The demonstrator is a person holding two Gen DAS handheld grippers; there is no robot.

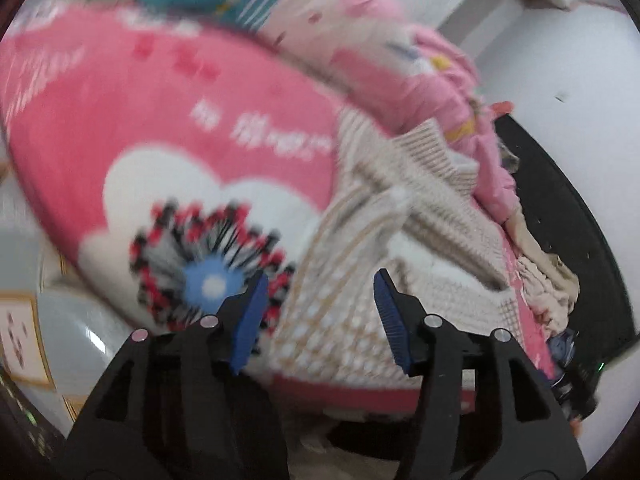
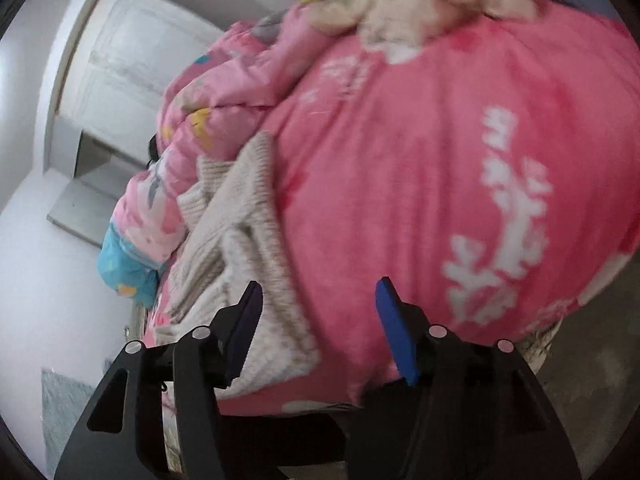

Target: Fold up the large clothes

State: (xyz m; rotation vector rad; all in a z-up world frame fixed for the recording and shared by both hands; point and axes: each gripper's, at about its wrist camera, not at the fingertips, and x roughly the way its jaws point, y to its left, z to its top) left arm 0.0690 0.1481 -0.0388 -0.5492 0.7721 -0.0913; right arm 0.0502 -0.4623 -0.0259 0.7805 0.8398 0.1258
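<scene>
Left wrist view: one pink fleece blanket [image 1: 168, 96] with white hearts covers the bed; to its right lies one beige checked knit sweater [image 1: 400, 200], beyond the left gripper [image 1: 320, 280], whose two blue-padded jaws stand spread and empty. Right wrist view: the sweater [image 2: 240, 216] lies left, and the right gripper [image 2: 320, 288] is likewise spread with nothing between its jaws.

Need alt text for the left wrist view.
The open left tool hovers with nothing between its blue pads, above a beige knit sweater lying on a pink blanket. A pink quilt is bunched behind; the frame is motion-blurred.
</scene>
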